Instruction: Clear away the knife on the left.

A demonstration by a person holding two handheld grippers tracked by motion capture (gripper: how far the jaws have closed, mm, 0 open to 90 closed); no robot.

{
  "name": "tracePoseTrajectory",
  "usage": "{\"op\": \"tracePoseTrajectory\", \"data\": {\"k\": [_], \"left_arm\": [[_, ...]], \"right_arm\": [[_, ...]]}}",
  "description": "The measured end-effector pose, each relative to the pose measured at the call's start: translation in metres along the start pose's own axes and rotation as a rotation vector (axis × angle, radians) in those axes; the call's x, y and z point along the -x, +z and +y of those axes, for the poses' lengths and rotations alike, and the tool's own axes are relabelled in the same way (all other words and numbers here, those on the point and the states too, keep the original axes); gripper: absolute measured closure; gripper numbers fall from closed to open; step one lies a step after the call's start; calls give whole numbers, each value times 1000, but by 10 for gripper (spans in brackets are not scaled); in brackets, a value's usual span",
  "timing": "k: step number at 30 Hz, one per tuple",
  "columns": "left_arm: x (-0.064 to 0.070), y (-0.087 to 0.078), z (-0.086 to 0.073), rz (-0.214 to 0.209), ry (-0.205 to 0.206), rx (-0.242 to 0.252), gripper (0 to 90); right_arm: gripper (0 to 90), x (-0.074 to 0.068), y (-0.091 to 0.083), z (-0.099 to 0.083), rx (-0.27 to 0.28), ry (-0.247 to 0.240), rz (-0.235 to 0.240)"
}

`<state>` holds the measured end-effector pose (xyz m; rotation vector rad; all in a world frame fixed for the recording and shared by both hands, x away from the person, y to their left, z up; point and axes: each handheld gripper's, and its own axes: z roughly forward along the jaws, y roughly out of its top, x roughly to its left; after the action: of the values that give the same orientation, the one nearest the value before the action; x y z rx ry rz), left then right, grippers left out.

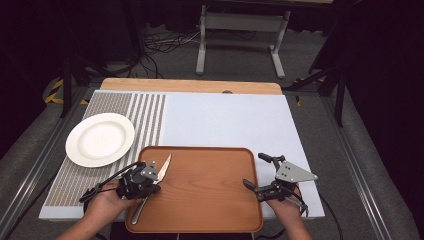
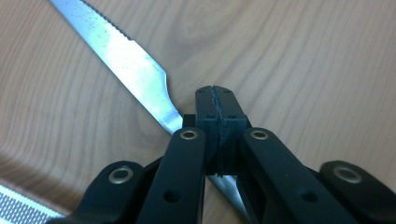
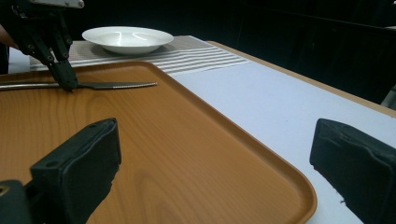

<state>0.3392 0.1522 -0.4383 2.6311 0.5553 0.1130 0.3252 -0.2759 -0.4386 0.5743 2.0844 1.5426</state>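
Left gripper (image 1: 156, 181) pinched shut on a serrated steel knife (image 1: 163, 167) lying at the left edge of a wood-grain tray (image 1: 210, 200), right gripper (image 1: 257, 174) spread wide over the tray's right rim, round white plate (image 1: 100, 139) on striped mat (image 1: 145, 110) beyond.

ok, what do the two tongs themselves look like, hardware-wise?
Both tongs are black. The left tongs and right tongs each carry a grey three-cornered plate on top and trail a black cable. The left gripper view shows linkage arms with brass-coloured rivets and ribbed pads. The forearms are bare, no sleeves.
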Motion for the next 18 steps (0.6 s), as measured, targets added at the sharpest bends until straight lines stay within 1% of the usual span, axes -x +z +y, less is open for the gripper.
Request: {"op": "tracePoseTrajectory", "data": {"k": [12, 13, 16, 18], "left_arm": [[-5, -4, -10, 19, -36, 0, 900], [-6, -5, -10, 21, -32, -4, 900], [-6, -6, -13, 24, -46, 1, 900], [-7, -6, -14, 27, -46, 4, 900]], "right_arm": [[28, 0, 1, 0, -2, 2, 1], [28, 0, 1, 0, -1, 1, 2], [28, 0, 1, -1, -4, 0, 2], [28, 0, 1, -1, -2, -1, 3]]}}
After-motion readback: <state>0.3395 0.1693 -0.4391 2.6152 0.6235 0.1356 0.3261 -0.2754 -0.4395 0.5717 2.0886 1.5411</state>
